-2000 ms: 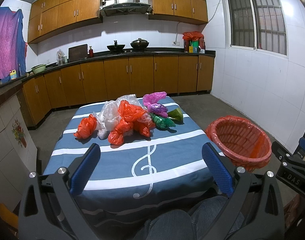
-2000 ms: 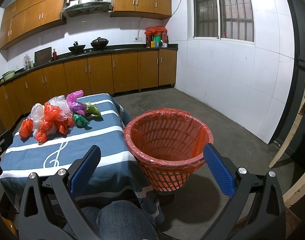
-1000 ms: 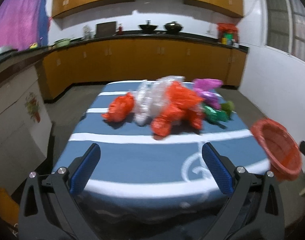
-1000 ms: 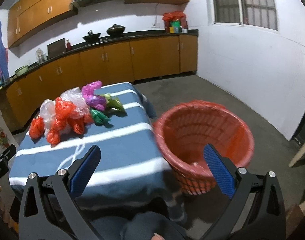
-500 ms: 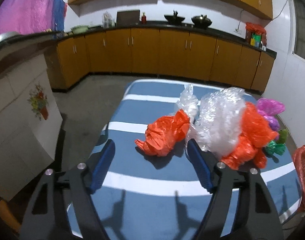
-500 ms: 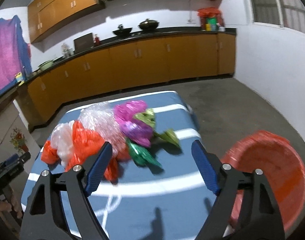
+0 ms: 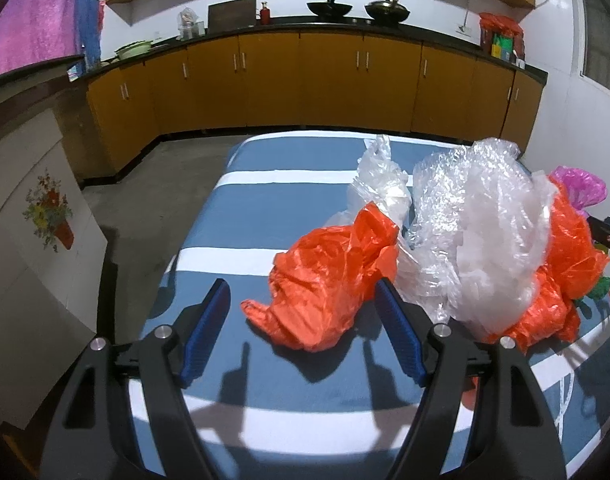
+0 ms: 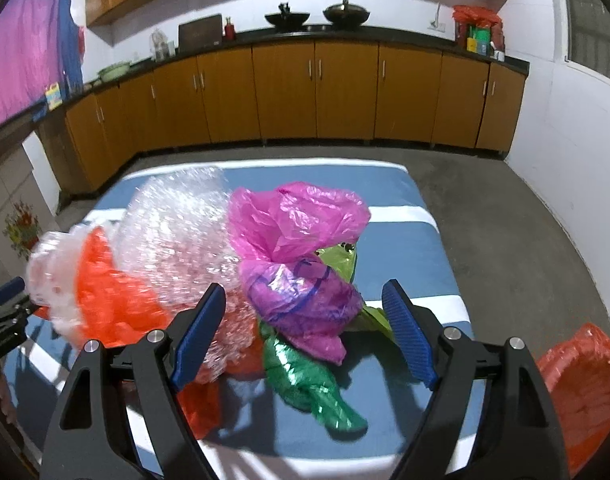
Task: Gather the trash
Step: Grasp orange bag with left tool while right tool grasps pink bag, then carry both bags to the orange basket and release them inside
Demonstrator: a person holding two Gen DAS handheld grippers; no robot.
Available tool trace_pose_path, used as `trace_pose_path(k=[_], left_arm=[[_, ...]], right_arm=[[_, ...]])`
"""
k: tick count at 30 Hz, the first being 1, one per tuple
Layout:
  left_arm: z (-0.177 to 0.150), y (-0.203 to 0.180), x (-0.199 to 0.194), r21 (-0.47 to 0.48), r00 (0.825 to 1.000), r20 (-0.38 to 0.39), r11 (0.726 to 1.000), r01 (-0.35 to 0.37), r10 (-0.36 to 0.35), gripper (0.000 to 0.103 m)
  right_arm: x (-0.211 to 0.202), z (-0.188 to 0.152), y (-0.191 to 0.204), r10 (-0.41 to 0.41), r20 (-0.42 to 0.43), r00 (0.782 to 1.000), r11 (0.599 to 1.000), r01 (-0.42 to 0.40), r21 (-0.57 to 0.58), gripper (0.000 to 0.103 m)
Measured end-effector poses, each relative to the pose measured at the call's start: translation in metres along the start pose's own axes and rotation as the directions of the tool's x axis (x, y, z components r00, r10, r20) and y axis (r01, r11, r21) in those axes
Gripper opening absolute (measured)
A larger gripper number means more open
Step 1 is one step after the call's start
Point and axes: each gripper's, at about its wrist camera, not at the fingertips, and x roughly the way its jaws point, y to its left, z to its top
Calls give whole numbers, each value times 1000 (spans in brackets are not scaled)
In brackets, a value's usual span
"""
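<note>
Left gripper (image 7: 301, 318): fingers spread, orange bag (image 7: 329, 280) between, unpinched, framed for pickup. Right gripper (image 8: 305, 318): fingers spread astride purple bag (image 8: 305, 300); bin (image 8: 581, 388) right.

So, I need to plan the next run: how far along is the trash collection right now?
Nothing looks collected yet: the red-lined basket shows no bags inside. In hand: nothing. The left gripper stands open around the crumpled orange plastic bag; the right gripper is open at the purple plastic bag. Left: every bag on the blue striped tablecloth, clear bubble wrap included.
</note>
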Motion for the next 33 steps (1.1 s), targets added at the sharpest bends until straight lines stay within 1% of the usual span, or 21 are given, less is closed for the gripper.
trace_pose_path(k=[3,4,6,8,10,11,13,15,16,19,21,25,33], left_arm=[[1,-3,11,9,1000,-20,1000,5,-5,73],[1,-4,14,12,1000,-25,1000,11,-10,72],[2,-6,19,19,999,-34,1000,21,-20,69],[2,-7,23,23,998,-43,999,36,-34,64],[2,-8,27,25,997,-56,998,56,-55,57],[2,-9,28,28,996,-60,998,62,-60,56],[2,-8,29,34,996,-60,997,65,-63,51],[2,-8,29,39,996,-61,997,71,-69,45],[2,-8,28,38,995,-58,996,79,-77,41],[1,-7,25,39,995,-53,996,82,-80,36],[0,-6,22,37,996,-45,996,81,-79,35],[-1,-4,11,21,997,-22,997,78,-78,34],[1,1,-24,-7,995,36,995,96,-96,33]], right_arm=[[10,2,-2,7,-29,1000,1000,-8,-4,75],[12,2,-3,13,-32,999,1000,-14,-9,74],[16,3,2,18,-42,999,1000,-19,-22,69],[19,3,4,30,-54,998,999,-32,-33,67],[20,3,6,35,-56,998,998,-37,-43,61],[19,2,5,41,-58,997,998,-43,-44,59],[20,3,5,49,-55,997,998,-51,-41,55],[20,2,4,55,-54,997,997,-58,-41,49],[18,2,4,61,-53,997,997,-63,-39,48],[15,2,2,71,-47,996,997,-73,-33,45],[11,1,1,81,-41,996,996,-82,-27,43],[4,0,-1,92,-25,995,996,-92,-16,42],[-24,-1,-1,130,25,991,992,-130,-4,40]])
